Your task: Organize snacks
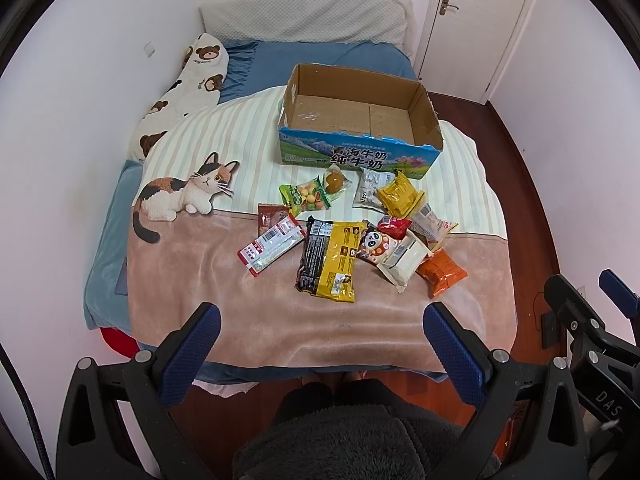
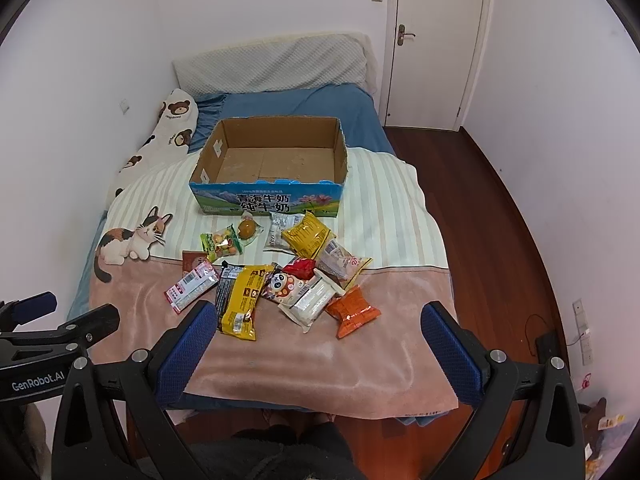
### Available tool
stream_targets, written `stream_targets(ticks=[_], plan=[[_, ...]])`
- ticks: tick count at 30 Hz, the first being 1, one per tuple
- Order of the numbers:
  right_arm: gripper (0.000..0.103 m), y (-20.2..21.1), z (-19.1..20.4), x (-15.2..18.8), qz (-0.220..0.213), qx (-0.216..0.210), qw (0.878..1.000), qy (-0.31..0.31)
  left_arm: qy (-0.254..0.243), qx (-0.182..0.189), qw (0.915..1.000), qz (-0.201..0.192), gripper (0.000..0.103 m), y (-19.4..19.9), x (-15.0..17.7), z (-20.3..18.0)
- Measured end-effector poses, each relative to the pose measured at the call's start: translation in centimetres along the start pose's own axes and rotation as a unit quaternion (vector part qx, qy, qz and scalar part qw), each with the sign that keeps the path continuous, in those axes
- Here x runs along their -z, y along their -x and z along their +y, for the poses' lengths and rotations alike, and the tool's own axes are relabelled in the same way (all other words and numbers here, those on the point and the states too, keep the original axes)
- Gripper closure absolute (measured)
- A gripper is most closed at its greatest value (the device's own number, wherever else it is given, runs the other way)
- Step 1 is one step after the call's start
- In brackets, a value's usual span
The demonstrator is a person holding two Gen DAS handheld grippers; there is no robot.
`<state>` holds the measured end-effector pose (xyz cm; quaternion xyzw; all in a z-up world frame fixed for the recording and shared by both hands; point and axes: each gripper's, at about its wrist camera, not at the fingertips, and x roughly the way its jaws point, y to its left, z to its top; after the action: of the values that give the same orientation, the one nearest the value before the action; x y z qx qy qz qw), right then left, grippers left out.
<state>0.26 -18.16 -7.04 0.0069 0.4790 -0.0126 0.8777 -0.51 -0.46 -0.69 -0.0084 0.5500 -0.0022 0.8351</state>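
An empty cardboard milk box (image 1: 354,118) (image 2: 272,164) stands on the bed. In front of it lie several snack packets: a big yellow-black pack (image 1: 330,260) (image 2: 240,300), an orange pack (image 1: 442,272) (image 2: 352,310), a red-white strip pack (image 1: 272,246) (image 2: 192,286), a green pack (image 1: 306,198) (image 2: 220,244), a yellow pack (image 1: 400,194) (image 2: 306,236) and a panda pack (image 1: 378,246) (image 2: 282,286). My left gripper (image 1: 322,330) and right gripper (image 2: 320,328) are open and empty, held above the bed's near edge, short of the snacks.
A cat-print blanket (image 1: 192,272) (image 2: 132,304) covers the bed. A bear-print pillow (image 1: 188,84) lies along the left wall. Wooden floor (image 2: 480,220) and a shut door (image 2: 436,40) are to the right. The person's legs (image 1: 332,432) are below.
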Motion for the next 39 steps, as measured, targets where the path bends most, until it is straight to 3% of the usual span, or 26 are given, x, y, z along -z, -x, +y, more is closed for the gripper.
stream_targets(ticks=[39], plan=[[0.0,0.9,-0.37,-0.15,-0.012,-0.004,1.0,-0.016,-0.008,-0.001,0.9999,-0.011,0.0,0.97,-0.4,-0.08]])
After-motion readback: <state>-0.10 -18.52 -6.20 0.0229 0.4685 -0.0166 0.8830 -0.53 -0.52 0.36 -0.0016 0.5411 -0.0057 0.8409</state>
